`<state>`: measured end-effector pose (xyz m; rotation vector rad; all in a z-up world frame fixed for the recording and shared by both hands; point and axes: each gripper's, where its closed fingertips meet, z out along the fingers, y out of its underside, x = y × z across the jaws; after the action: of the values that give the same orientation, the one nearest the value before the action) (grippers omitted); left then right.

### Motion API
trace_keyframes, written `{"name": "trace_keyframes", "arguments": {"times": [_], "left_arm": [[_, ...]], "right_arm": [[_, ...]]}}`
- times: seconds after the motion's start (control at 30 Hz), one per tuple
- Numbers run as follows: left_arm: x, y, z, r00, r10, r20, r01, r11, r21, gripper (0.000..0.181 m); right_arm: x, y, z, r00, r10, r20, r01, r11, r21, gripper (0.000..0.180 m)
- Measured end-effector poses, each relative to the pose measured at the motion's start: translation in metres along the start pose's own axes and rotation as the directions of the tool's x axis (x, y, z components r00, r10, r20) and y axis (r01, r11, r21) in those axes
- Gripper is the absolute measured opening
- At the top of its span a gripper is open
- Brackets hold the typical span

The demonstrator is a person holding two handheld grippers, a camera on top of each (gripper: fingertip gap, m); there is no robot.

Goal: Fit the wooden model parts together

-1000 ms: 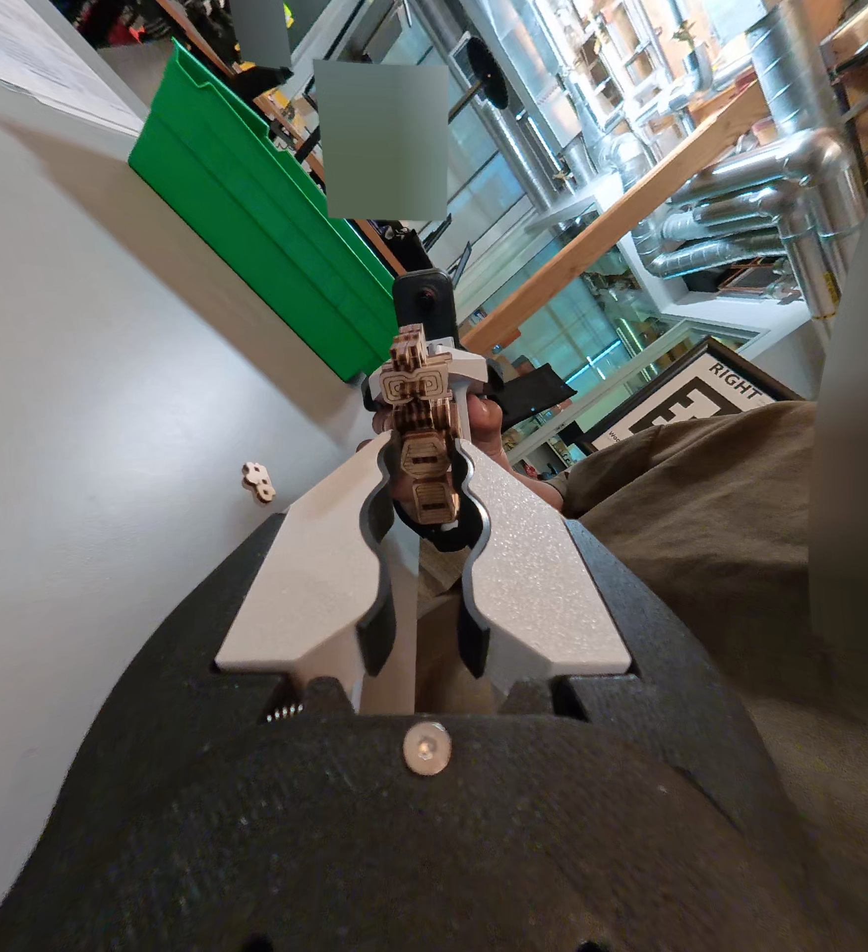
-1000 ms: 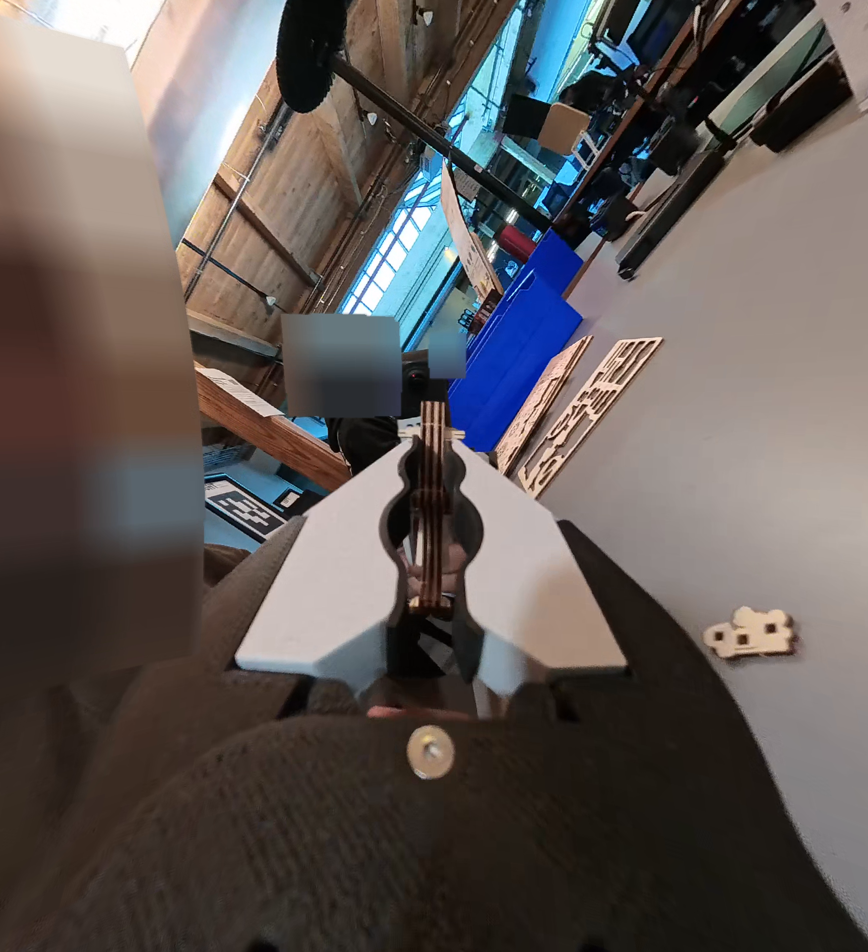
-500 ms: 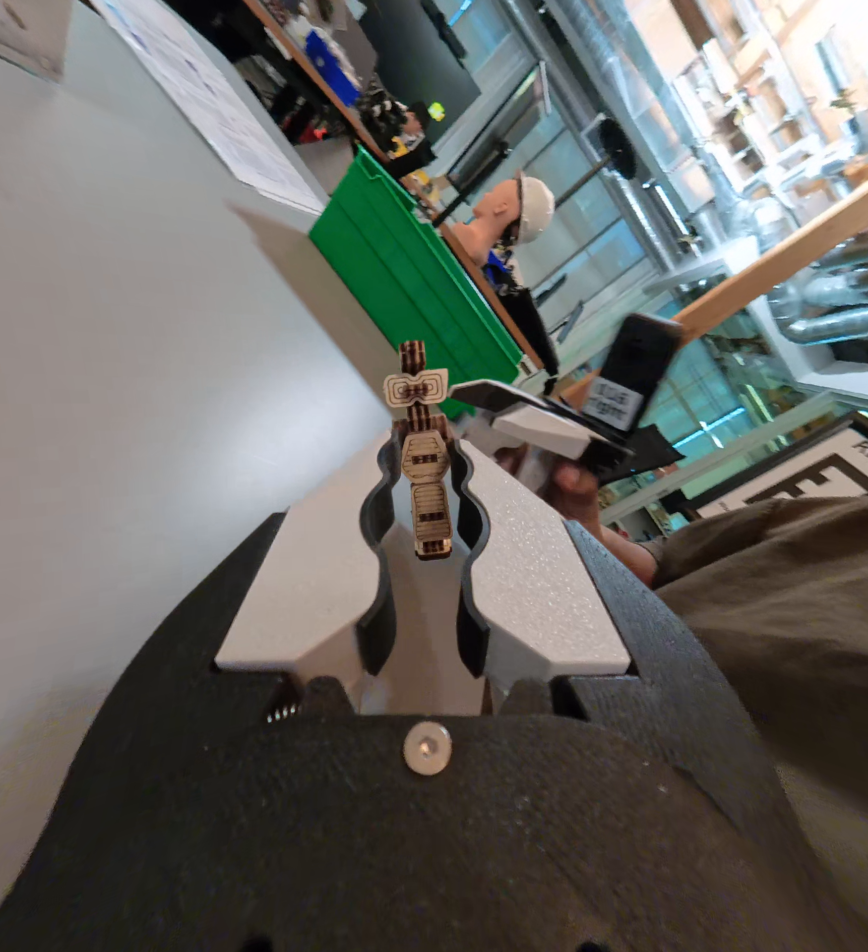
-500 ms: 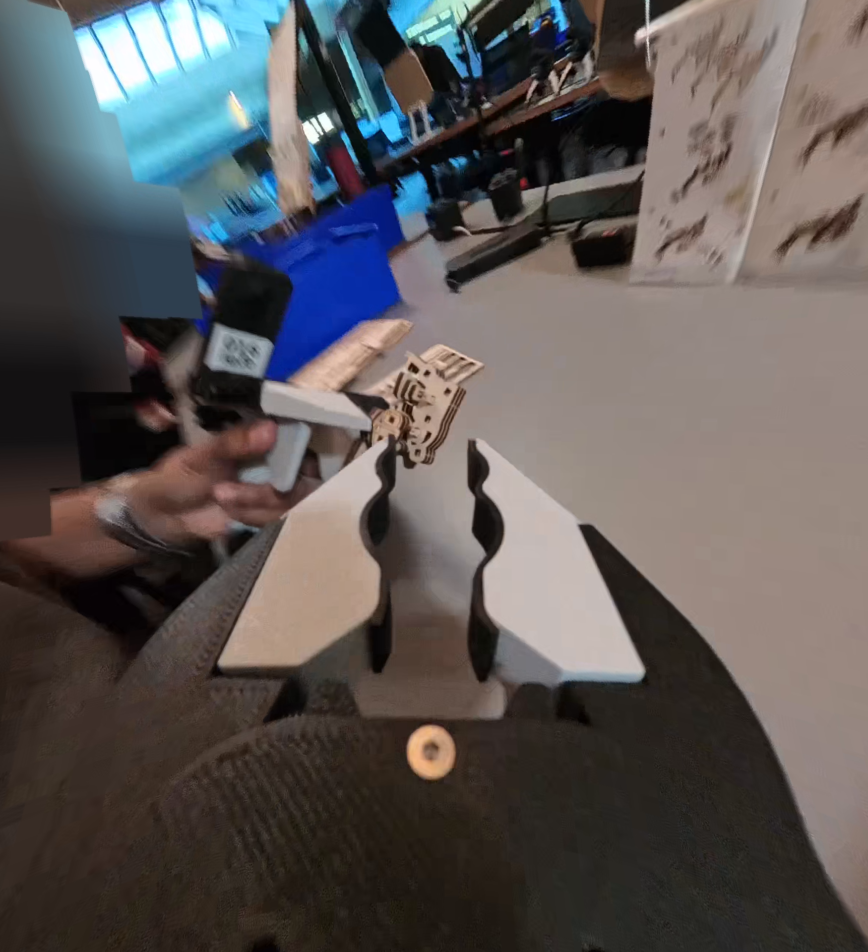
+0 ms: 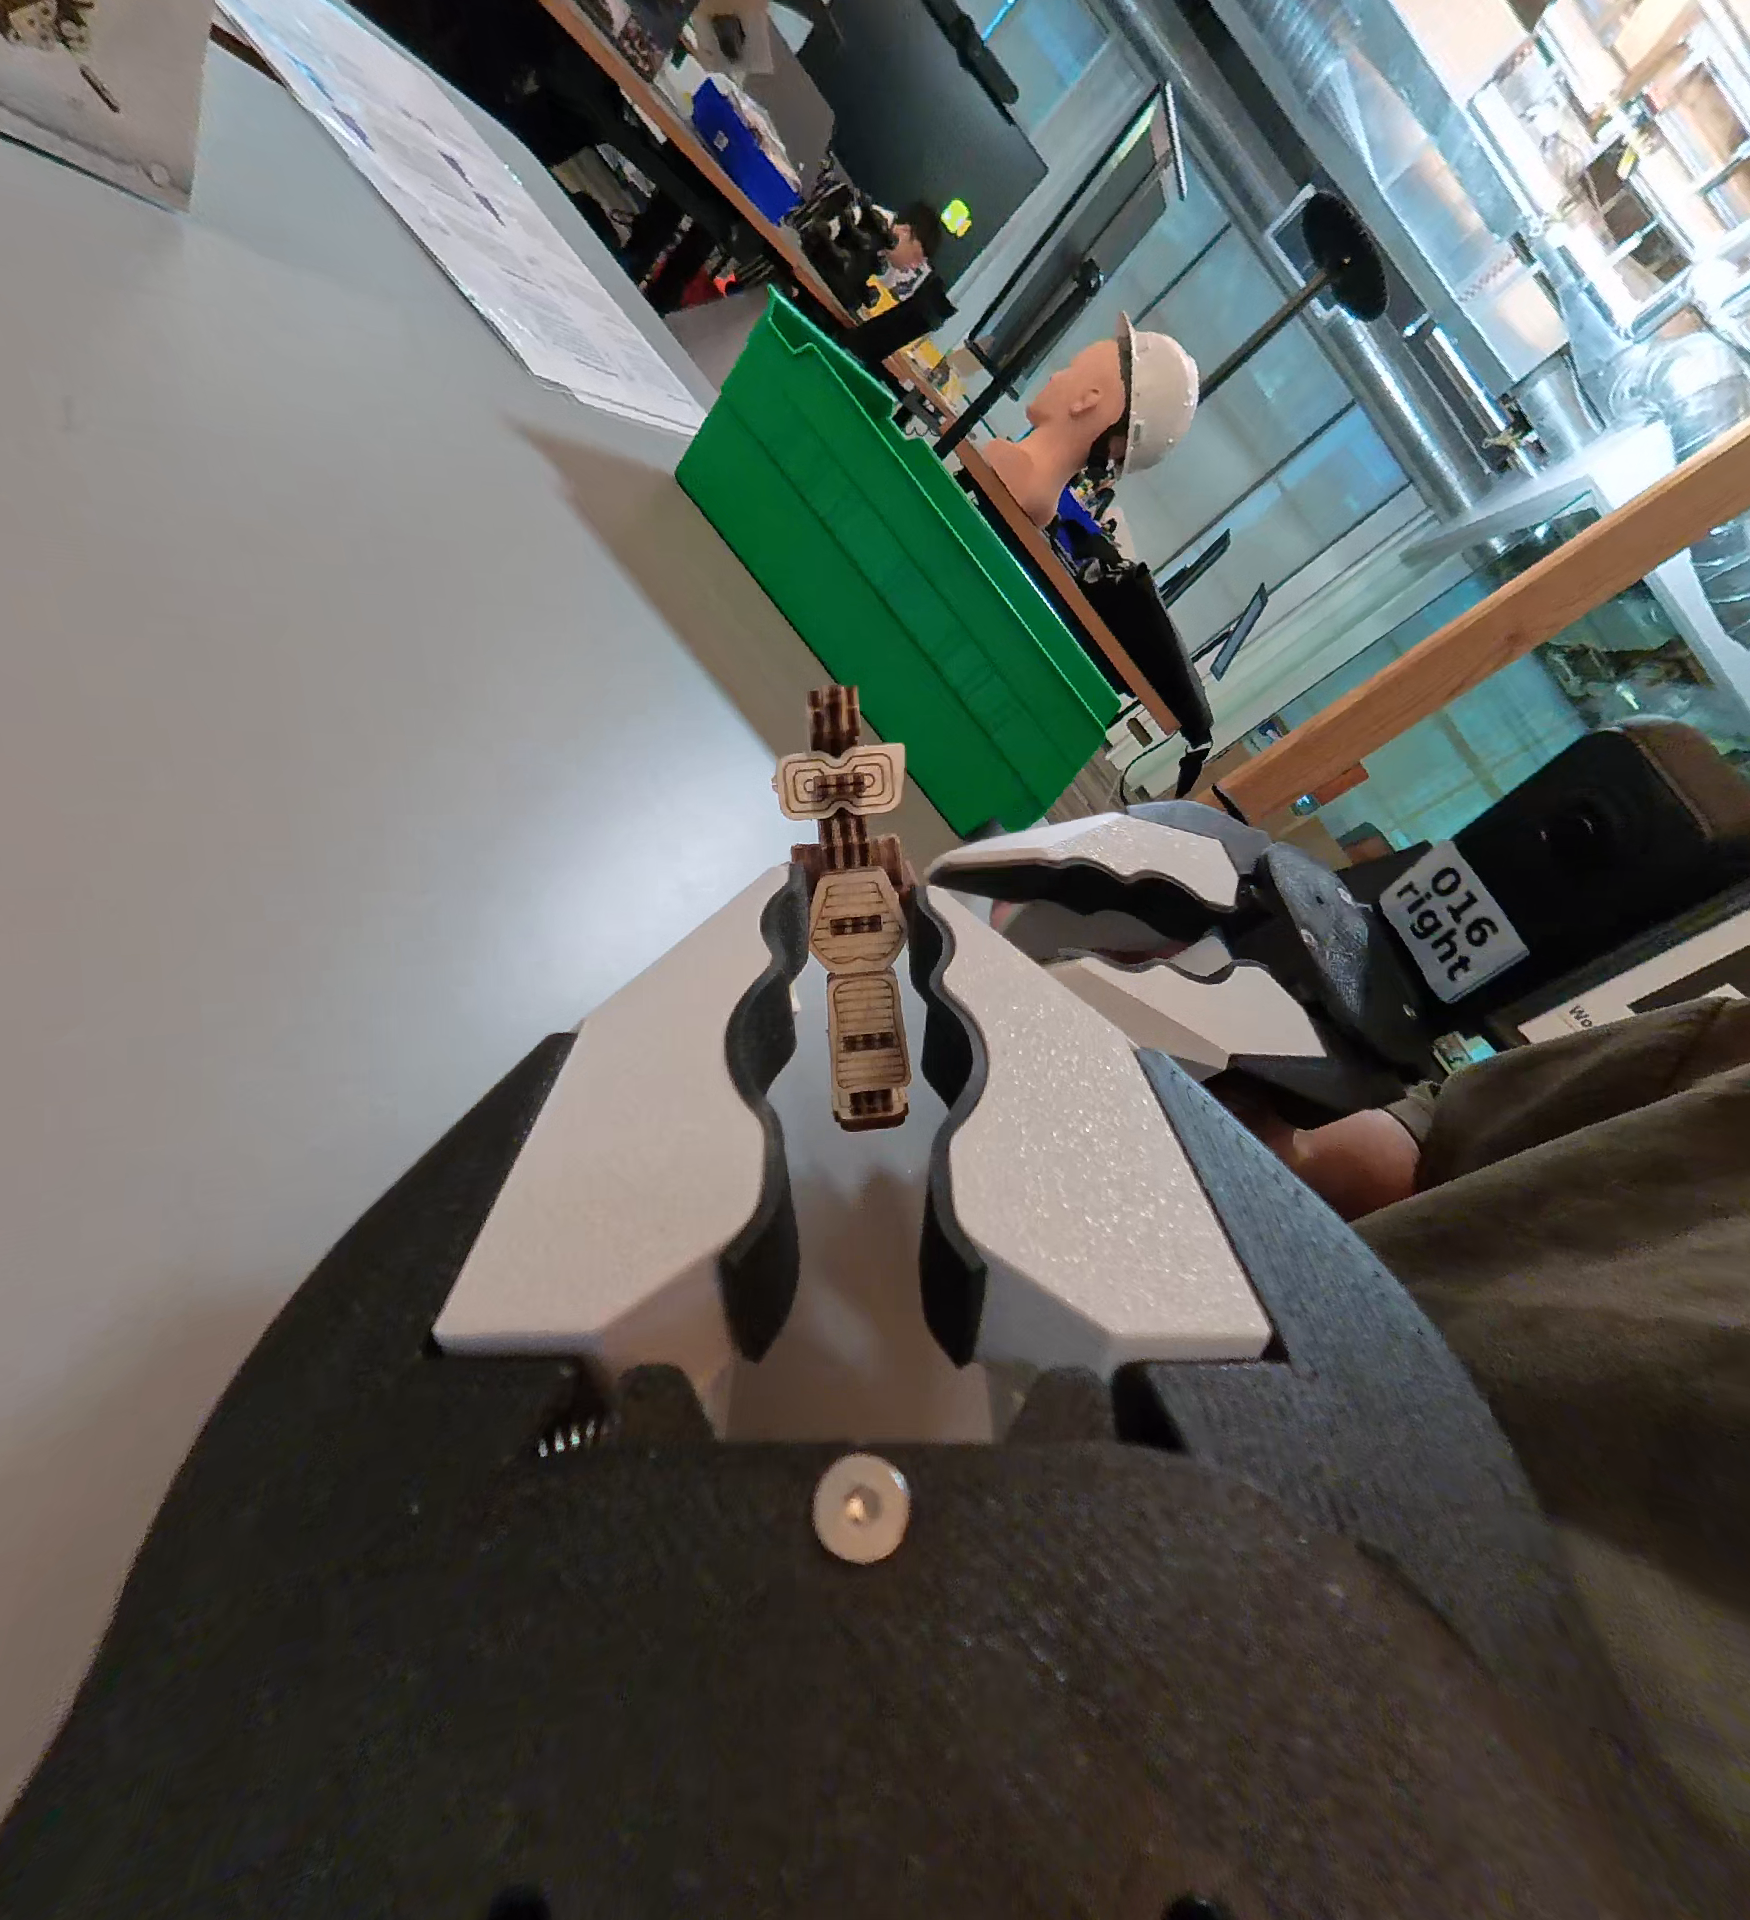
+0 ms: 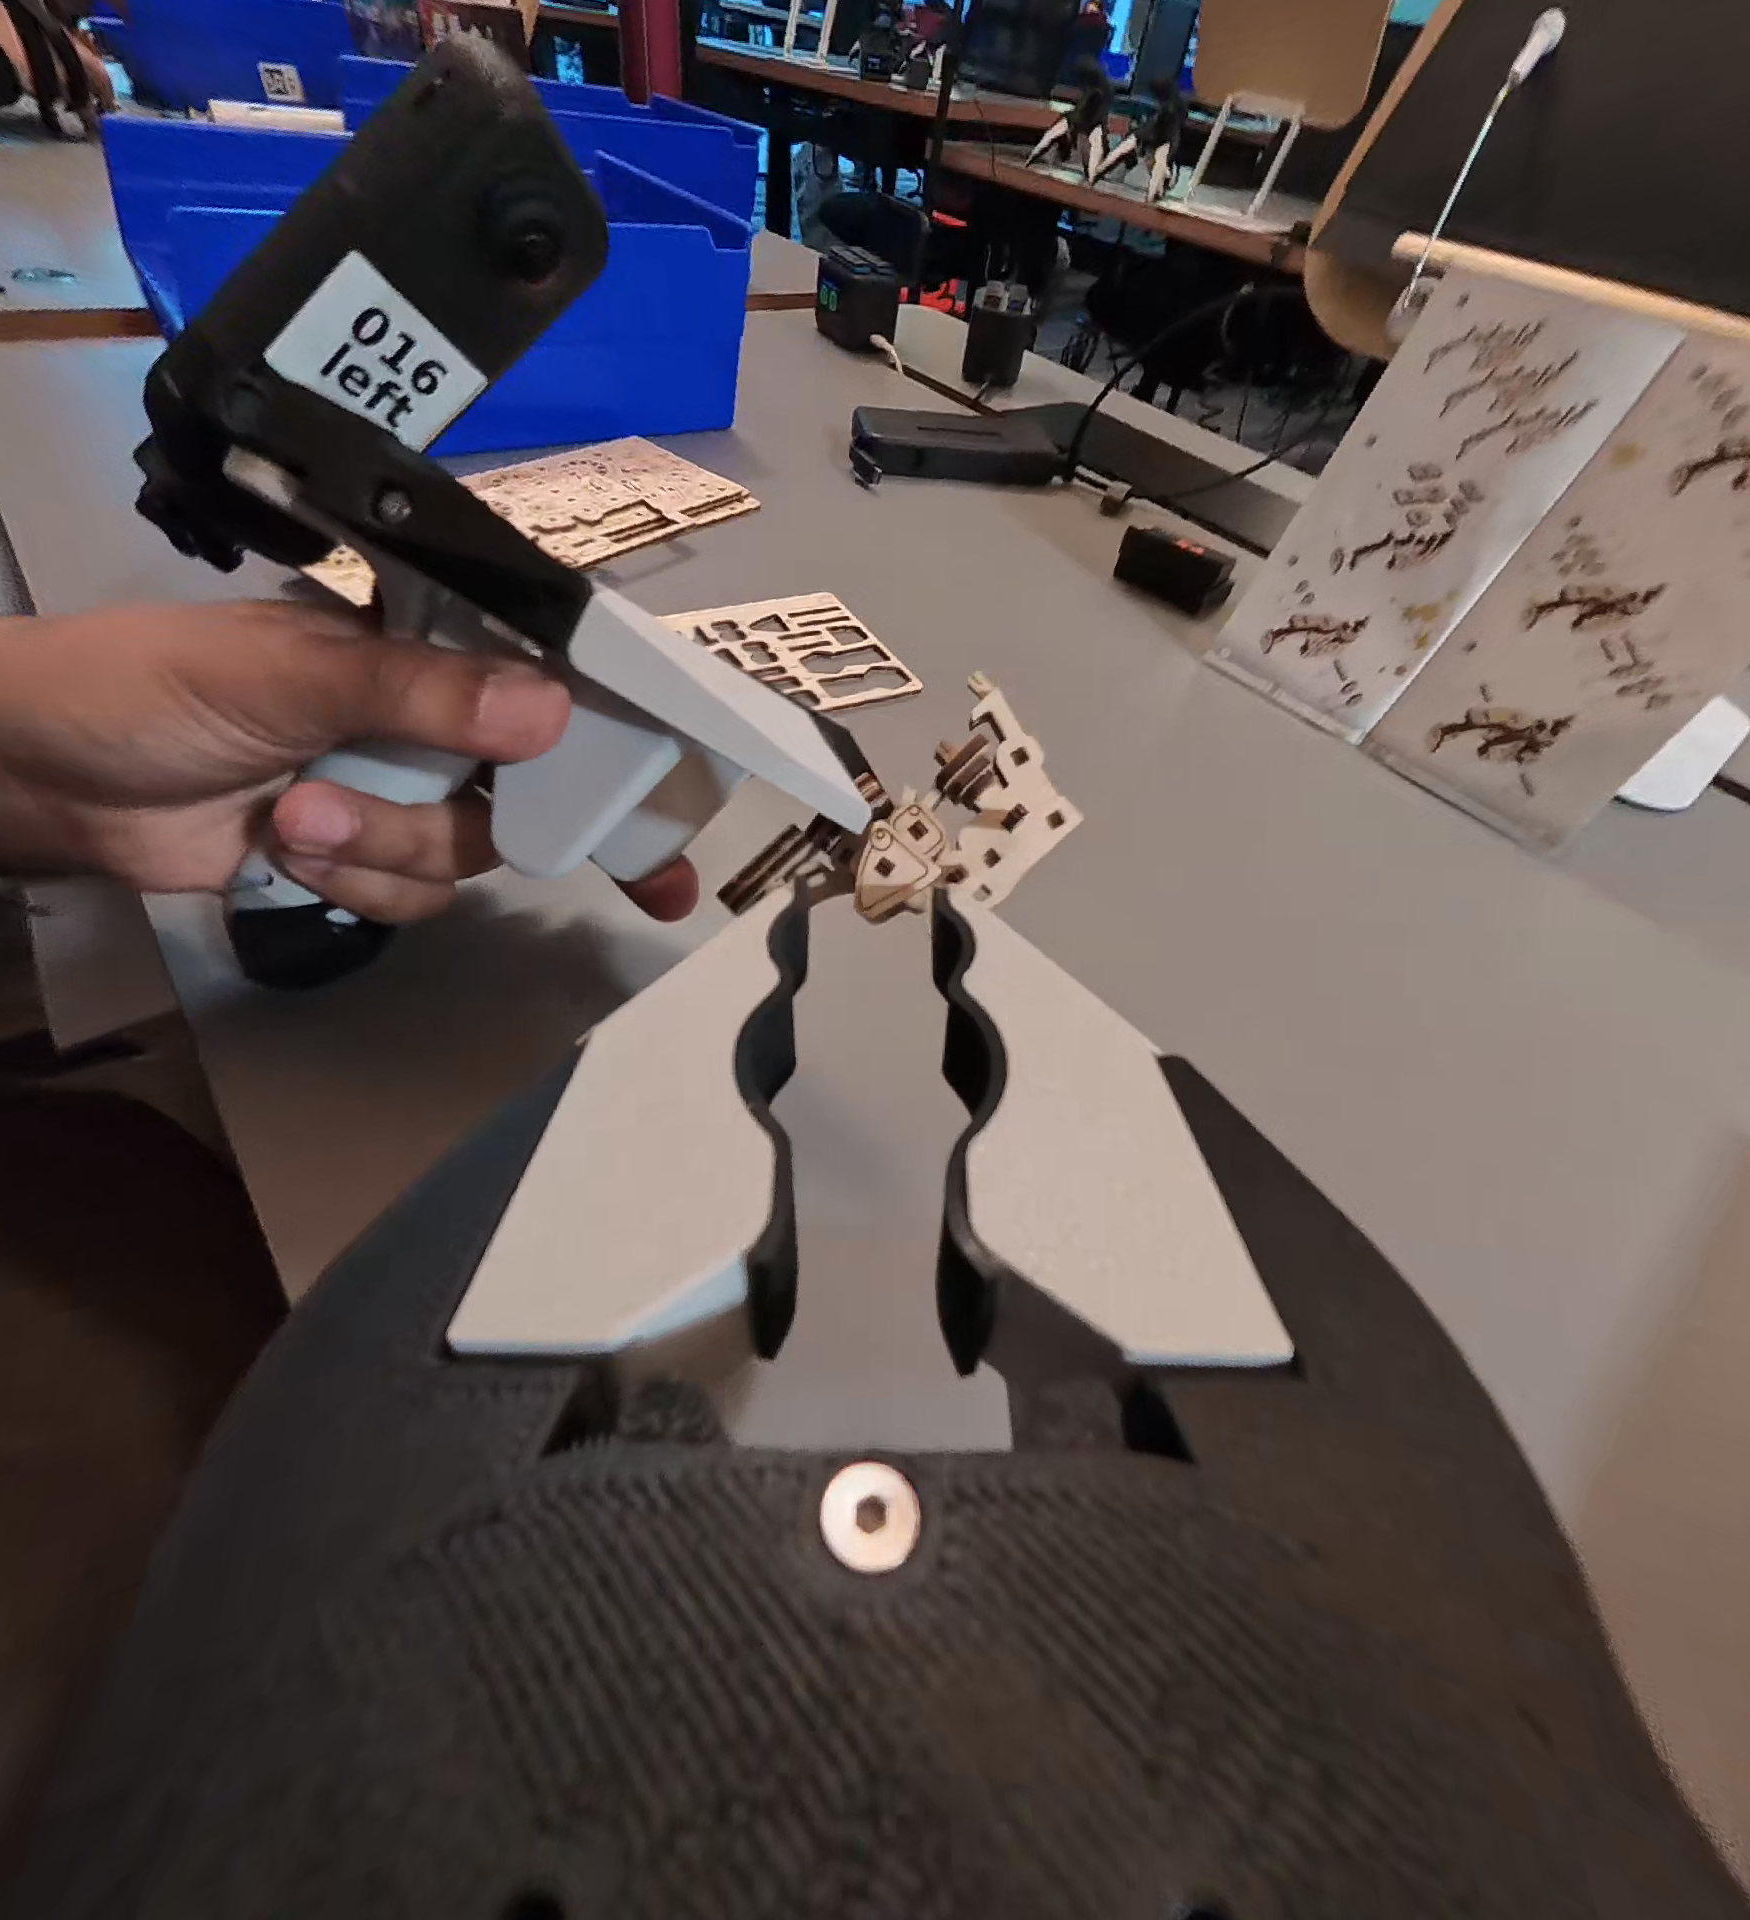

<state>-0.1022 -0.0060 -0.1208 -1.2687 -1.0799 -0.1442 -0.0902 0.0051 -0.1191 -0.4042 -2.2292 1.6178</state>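
We see the wooden model, a layered laser-cut figure, pinched at the tips of the left claw and held above the grey table. Our right claw is spread and empty, just beside the model. Farther off lie punched-out plywood sheets and a green bin.

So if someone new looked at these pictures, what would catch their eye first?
Probably the small wooden model, pinched at the tips of the left gripper and held up above the grey table. Next, the right gripper, its jaws open and empty, close beside the model. After that, the bright green bin and blue bins at the table's far edges.
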Motion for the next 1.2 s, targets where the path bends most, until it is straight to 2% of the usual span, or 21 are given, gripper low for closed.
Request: {"name": "trace_keyframes", "arguments": {"times": [0.17, 0.3, 0.9, 1.2], "left_arm": [[0.003, 0.003, 0.002, 1.000, -0.019, -0.016, 0.019, 1.000, -0.004, 0.015], [0.004, 0.004, 0.002, 0.999, -0.030, -0.027, 0.030, 0.999, -0.012, 0.015], [0.005, 0.010, 0.004, 0.999, 0.034, -0.016, -0.035, 0.998, -0.055, 0.015], [0.008, 0.016, 0.006, 0.997, 0.068, -0.026, -0.071, 0.992, -0.100, 0.015]], "right_arm": [[-0.001, 0.002, 0.002, 1.000, 0.012, 0.000, -0.012, 1.000, -0.014, 0.021], [0.003, 0.002, 0.001, 1.000, -0.017, -0.023, 0.016, 1.000, -0.014, 0.012], [0.003, 0.008, -0.001, 0.993, -0.114, -0.015, 0.114, 0.992, -0.046, 0.013], [0.002, 0.012, -0.006, 0.978, -0.199, 0.055, 0.202, 0.979, -0.043, 0.012]]}}
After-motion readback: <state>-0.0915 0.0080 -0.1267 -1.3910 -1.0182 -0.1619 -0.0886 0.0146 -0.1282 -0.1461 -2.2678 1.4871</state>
